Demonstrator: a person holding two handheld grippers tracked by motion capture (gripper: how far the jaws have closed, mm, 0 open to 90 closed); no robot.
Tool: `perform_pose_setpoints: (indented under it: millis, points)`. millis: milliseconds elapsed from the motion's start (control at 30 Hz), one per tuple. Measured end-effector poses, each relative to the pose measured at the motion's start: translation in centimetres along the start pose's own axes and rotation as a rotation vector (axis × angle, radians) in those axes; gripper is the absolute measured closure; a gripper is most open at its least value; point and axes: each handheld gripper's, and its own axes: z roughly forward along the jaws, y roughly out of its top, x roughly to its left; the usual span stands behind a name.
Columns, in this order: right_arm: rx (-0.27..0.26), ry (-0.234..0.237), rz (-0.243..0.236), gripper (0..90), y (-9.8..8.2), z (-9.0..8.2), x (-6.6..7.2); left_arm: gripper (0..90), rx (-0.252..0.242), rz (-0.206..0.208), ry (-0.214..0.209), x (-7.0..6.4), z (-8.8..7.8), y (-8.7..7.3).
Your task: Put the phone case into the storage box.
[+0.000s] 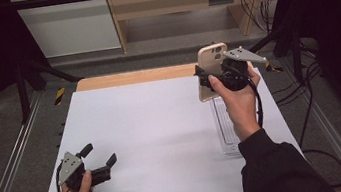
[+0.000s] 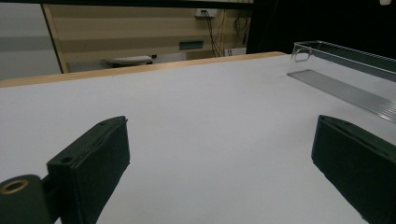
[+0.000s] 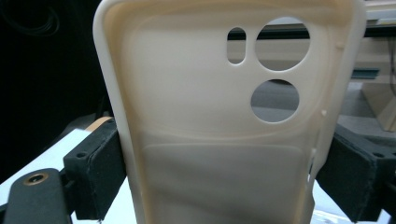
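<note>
The right gripper [image 1: 211, 77] is up in the upper right of the high view, lifted clear of the white table [image 1: 153, 128], and it has the cream phone case [image 1: 211, 67] clamped between its jaws. In the right gripper view the case [image 3: 224, 140] stands right in front of the camera, the two black jaws pressed against its long side edges, the camera cut-outs up near the top of the frame. So the long axis of the case runs upright, top end up, crosswise to the line of the squeeze, and the hollow inside of the case faces the gripper's camera.

Directly below that hand, toward the lower right of the high view, lies the clear tray [image 1: 225, 123], its long side running away from the person, the same tray [image 2: 345, 70] seen from the left gripper view at the upper right of that frame. The case hangs above the tray's far end, well apart from it in height. That looks like the relation that matters: an upright case over a flat-lying tray, so to lie in it the case would have to tip down and line its length up with the tray's.

The left gripper [image 1: 101, 162] sits at the lower left of the high view, low over the table, jaws spread wide with nothing between them, well apart from case and tray. The right hand is plainly the nearer one.
</note>
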Motion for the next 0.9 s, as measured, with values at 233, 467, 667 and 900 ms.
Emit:
perform_pose_setpoints:
  millis: [233,467,667,900]
  points:
    - [-0.005,-0.035,0.011,12.1,0.1,0.2,-1.4,3.9,0.002,-0.005,-0.006,0.1,0.0,0.0]
    - [-0.001,-0.062,0.007,12.1,0.0,0.7,-2.0,3.8,0.003,-0.004,-0.012,0.1,0.1,-0.1]
    - [0.002,-0.082,0.006,12.1,-0.1,1.1,-2.6,3.8,0.000,-0.006,-0.014,0.1,0.1,-0.1]
    - [0.004,-0.100,0.013,12.1,-0.2,1.4,-3.3,3.8,0.001,-0.002,-0.018,0.1,0.1,-0.1]
